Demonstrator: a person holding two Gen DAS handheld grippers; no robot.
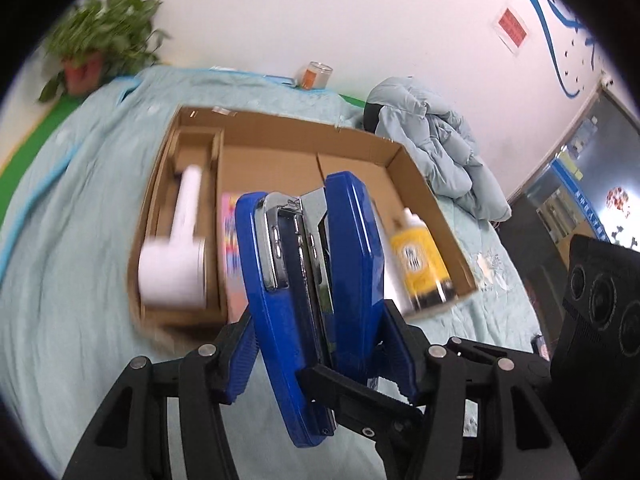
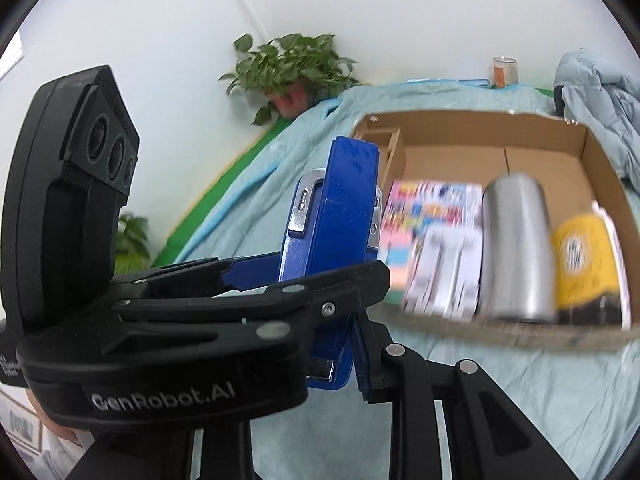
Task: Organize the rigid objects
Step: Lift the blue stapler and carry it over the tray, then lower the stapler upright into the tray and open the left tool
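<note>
**Both grippers closing on one stapler**

The left gripper is holding its blue-padded fingers pressed against the two flanks of the blue stapler, which is standing up between them. The right gripper is clamping the same stapler lower down, from a crossing angle, its black finger lying across the stapler's face just beside the left fingertips.

1. One blue stapler.
2. One cardboard box.
3. One yellow bottle.
4. One silver can.
5. One white handled device.
6. One colourful packet.
7. Two potted plants.
8. One glass jar.
9. One puffer jacket.
</note>
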